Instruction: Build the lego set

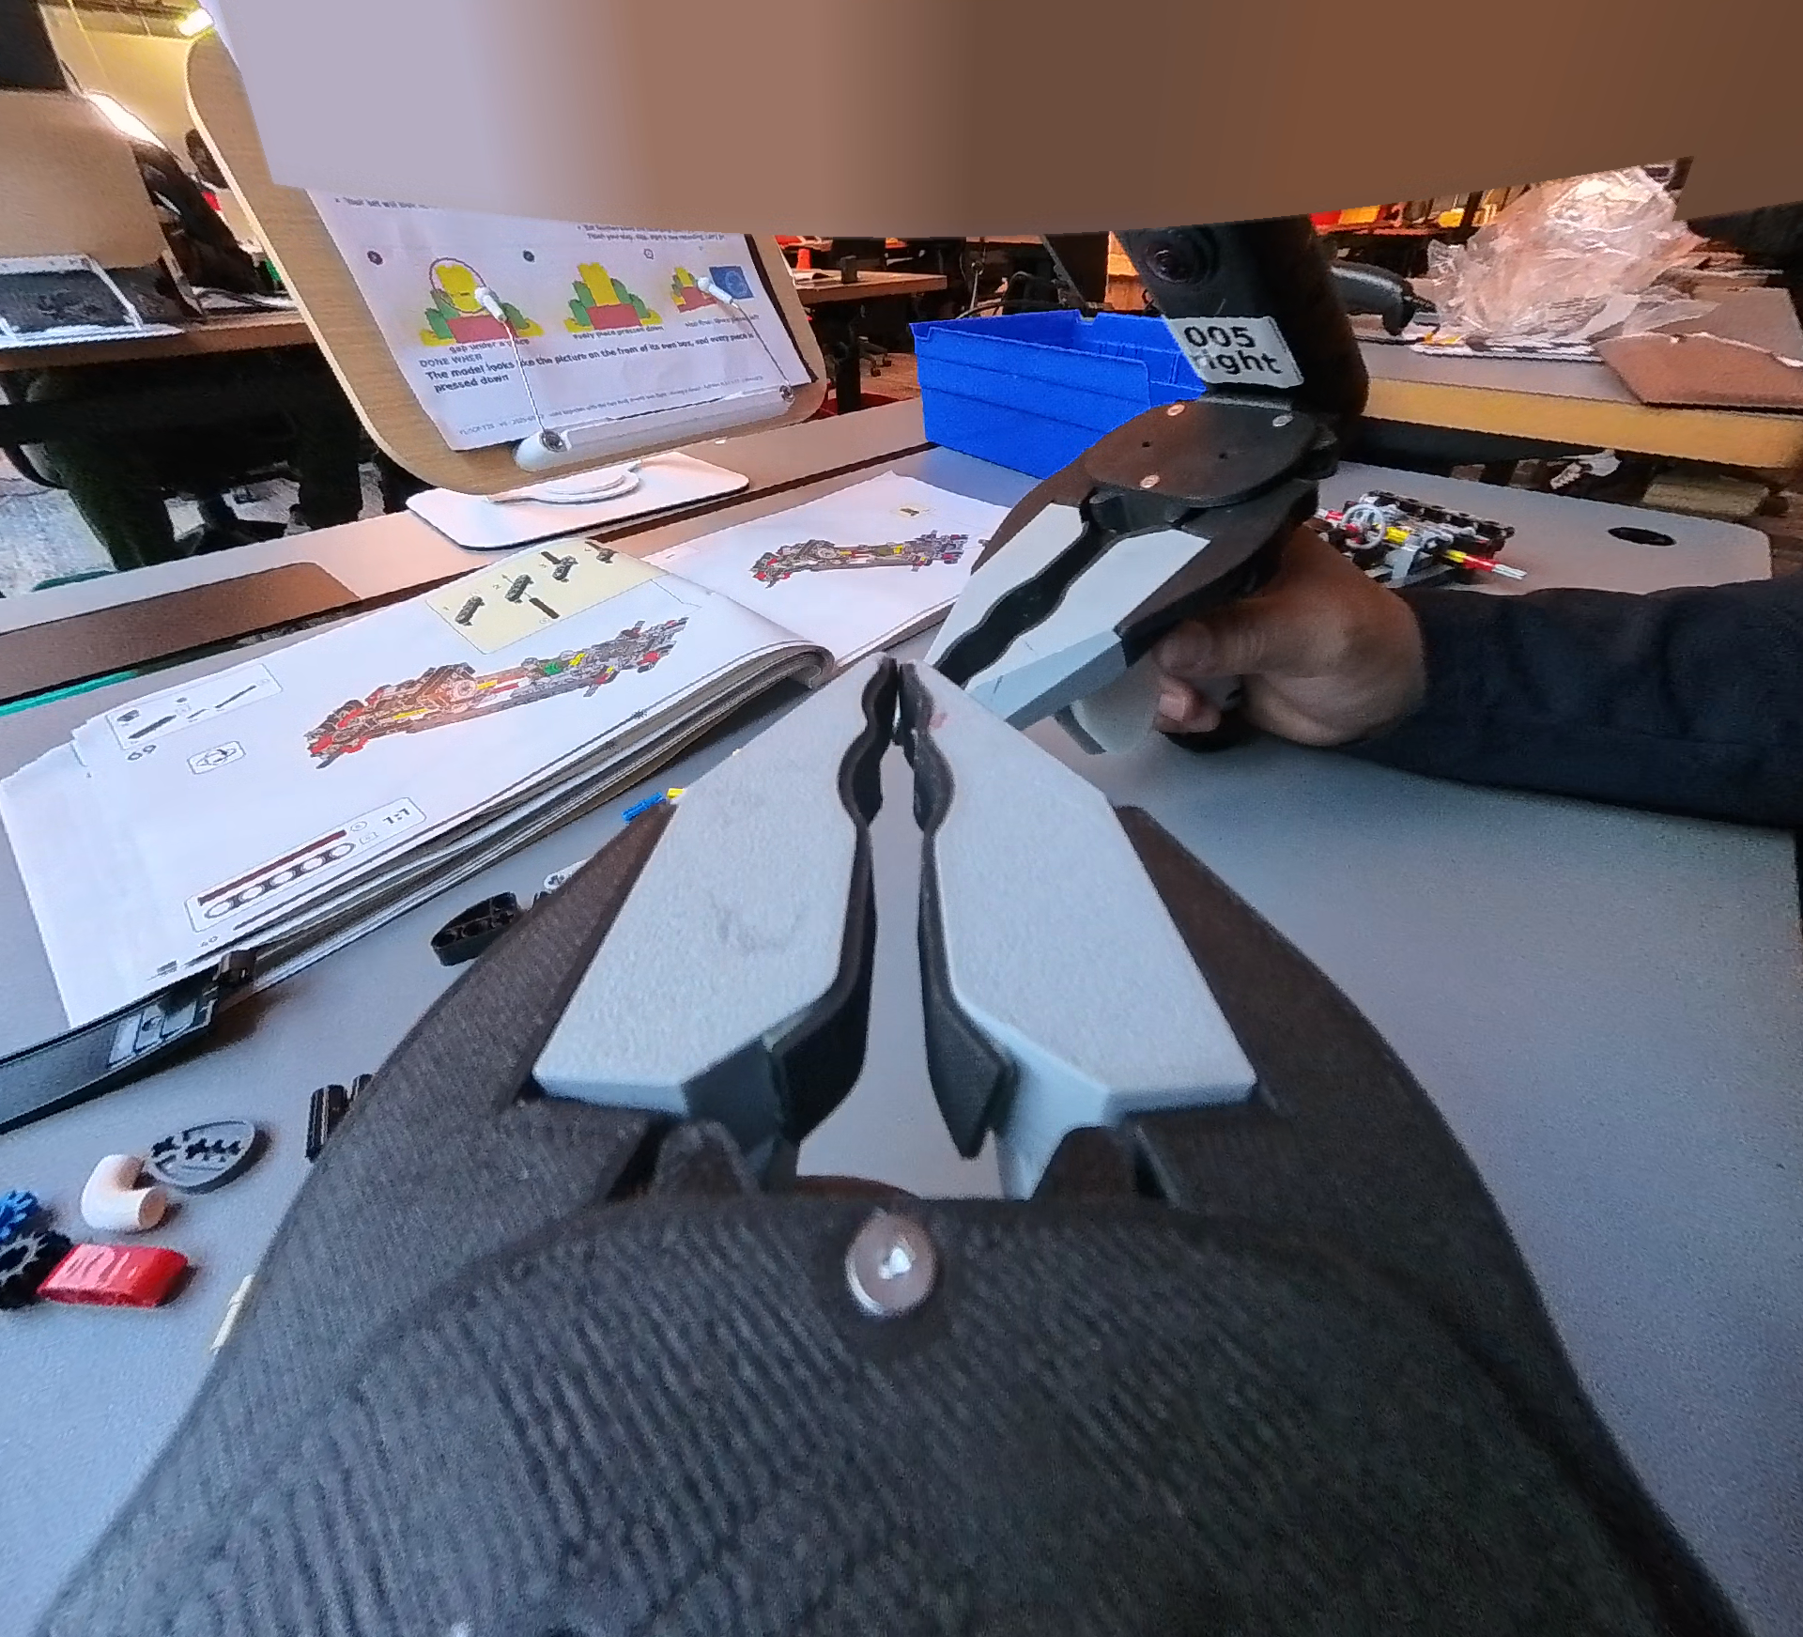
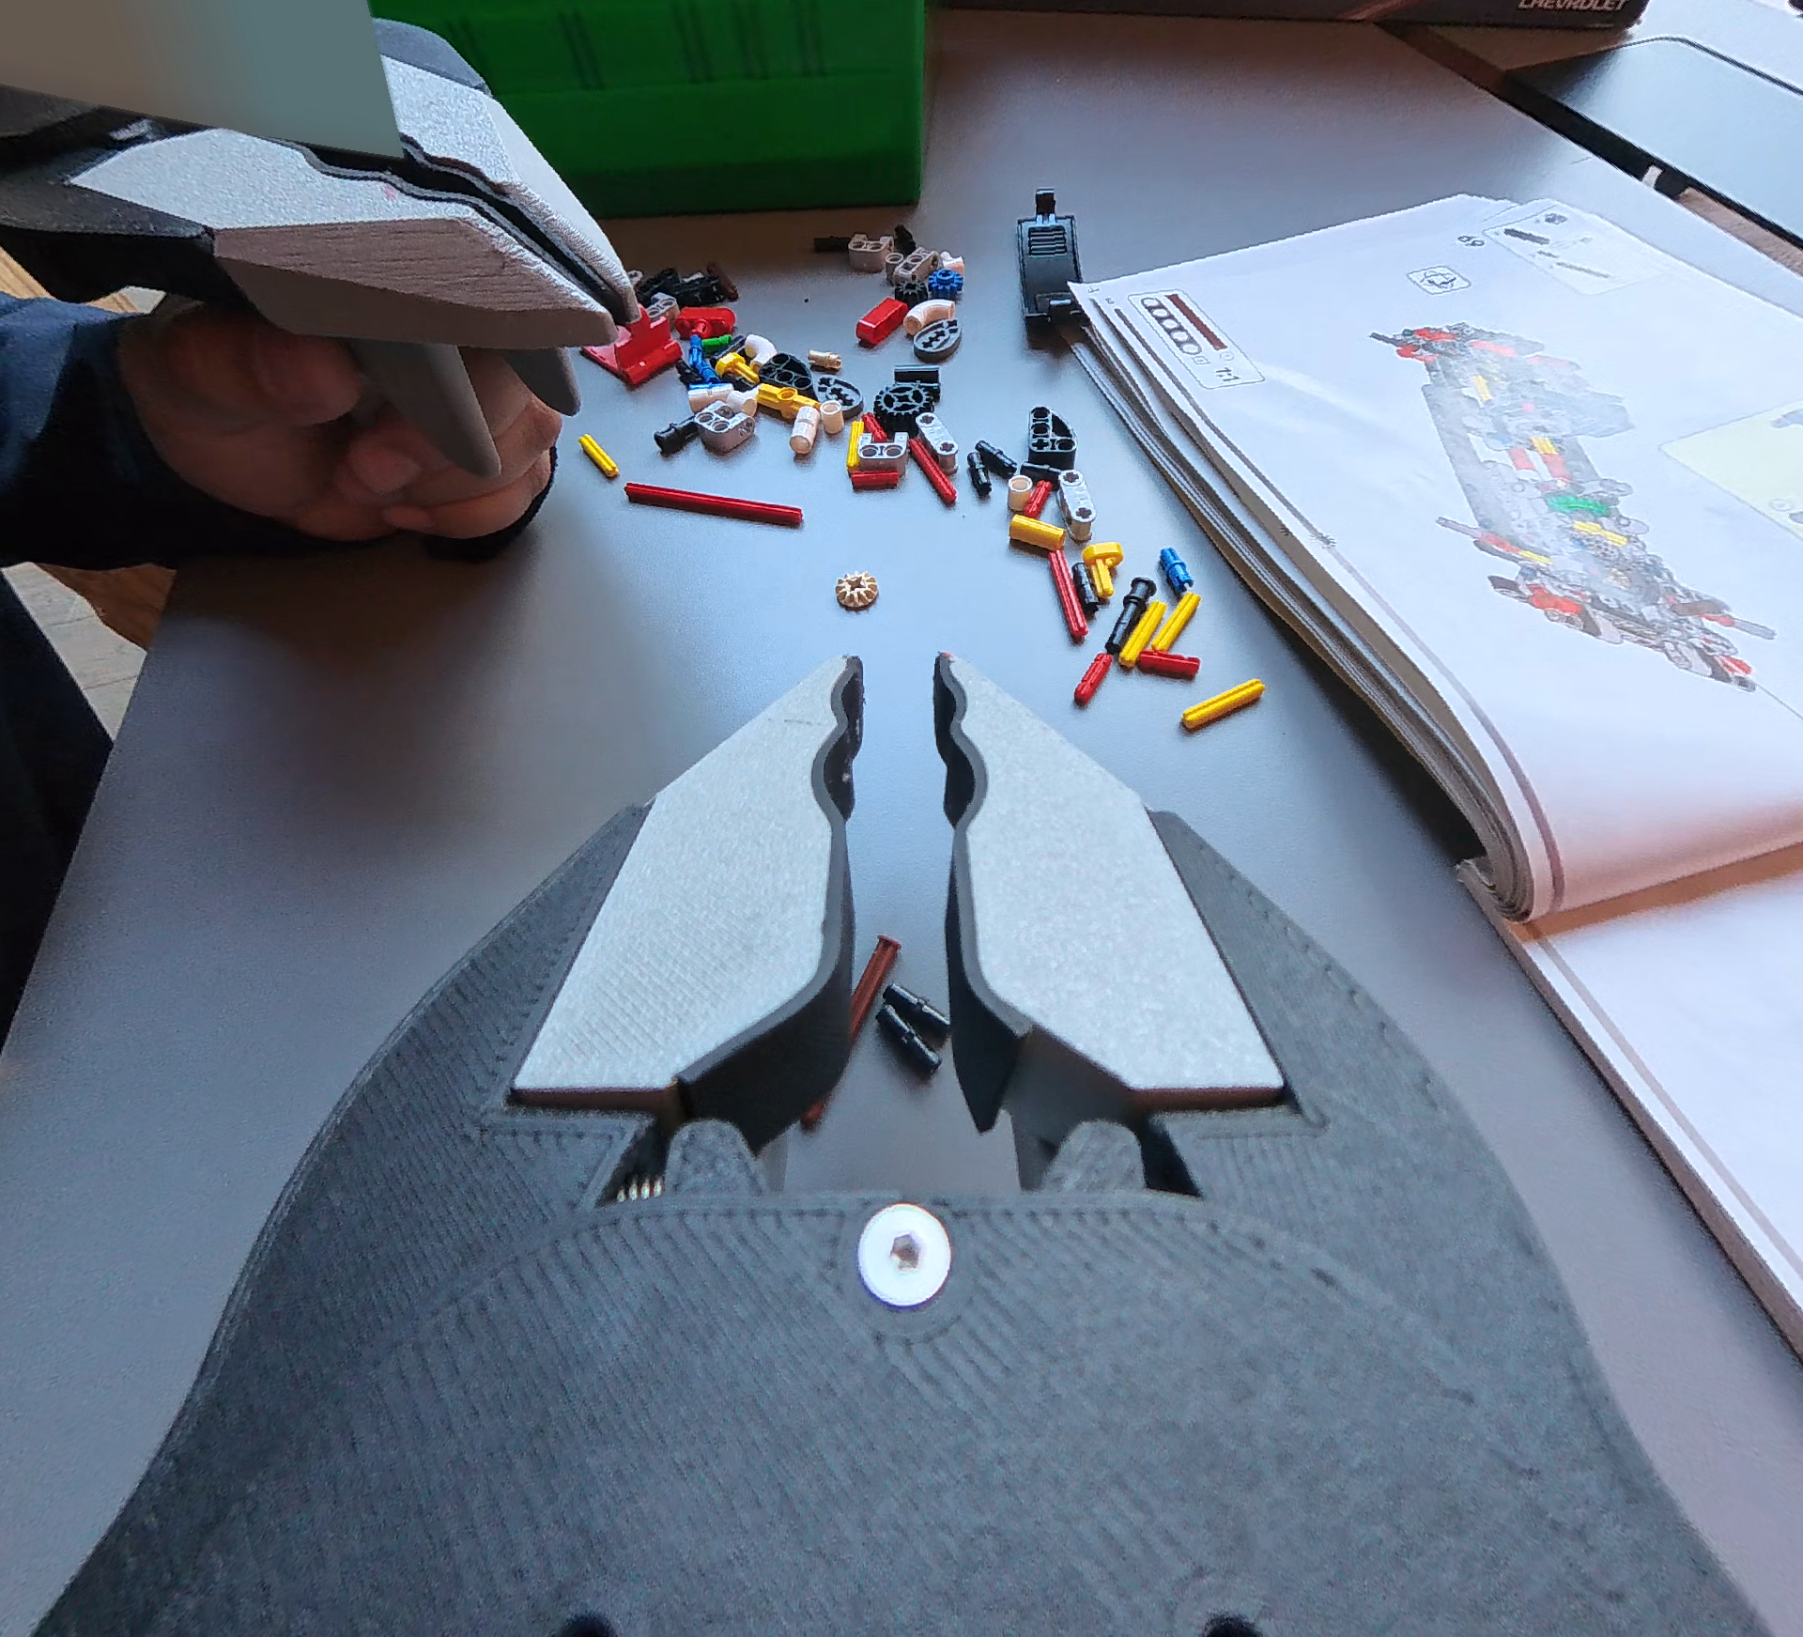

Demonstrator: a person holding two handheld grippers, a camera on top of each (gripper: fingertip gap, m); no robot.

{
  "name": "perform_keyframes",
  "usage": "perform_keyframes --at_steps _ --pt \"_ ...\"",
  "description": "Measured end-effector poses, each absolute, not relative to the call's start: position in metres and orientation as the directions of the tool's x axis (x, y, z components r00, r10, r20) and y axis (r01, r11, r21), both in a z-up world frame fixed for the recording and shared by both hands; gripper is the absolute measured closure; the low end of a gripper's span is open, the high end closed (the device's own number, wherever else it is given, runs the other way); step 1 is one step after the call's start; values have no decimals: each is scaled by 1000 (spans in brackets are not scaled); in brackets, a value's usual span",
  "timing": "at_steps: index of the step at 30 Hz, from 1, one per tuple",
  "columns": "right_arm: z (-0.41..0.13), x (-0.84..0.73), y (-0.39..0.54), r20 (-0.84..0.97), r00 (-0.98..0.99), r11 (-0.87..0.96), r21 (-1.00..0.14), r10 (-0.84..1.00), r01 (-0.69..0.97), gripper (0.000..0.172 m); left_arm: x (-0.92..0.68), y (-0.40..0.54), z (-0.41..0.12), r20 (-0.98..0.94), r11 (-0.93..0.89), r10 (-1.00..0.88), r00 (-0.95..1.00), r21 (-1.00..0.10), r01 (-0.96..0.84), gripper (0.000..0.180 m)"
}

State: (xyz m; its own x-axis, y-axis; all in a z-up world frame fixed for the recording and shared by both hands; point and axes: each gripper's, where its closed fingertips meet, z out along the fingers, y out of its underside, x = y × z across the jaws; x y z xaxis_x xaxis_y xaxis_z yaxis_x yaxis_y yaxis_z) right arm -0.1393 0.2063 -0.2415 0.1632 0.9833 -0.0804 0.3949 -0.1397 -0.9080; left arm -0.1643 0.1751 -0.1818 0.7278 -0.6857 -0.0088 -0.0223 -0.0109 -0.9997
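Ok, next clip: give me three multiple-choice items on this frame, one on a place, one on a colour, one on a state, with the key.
1. Where does the tan gear lie?
A. on the open booklet
B. alone on the table, ahead of the right gripper
C. inside the green bin

2. What colour is the bin behind the loose parts?
A. green
B. yellow
C. white

3. How do the right gripper's fingers stand?
A. clamped on a yellow axle
B. pressed fully together
C. apart, with bare table between the tips

Key: 1 B, bare grey table surrounds it; 2 A, its walls are green; 3 C, a clear gap shows.
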Motion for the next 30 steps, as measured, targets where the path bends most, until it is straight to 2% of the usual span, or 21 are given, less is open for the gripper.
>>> perform_keyframes --at_steps 25,30 --pt "-226 -131 216 -77 216 -144 -938 973 315 164 -162 175 -184 -40 -1 -681 731 -998 -55 180" --pt "-217 -122 216 -50 259 -126 -951 965 283 166 -146 172 -196 -61 -48 -738 673 -989 -142 169"
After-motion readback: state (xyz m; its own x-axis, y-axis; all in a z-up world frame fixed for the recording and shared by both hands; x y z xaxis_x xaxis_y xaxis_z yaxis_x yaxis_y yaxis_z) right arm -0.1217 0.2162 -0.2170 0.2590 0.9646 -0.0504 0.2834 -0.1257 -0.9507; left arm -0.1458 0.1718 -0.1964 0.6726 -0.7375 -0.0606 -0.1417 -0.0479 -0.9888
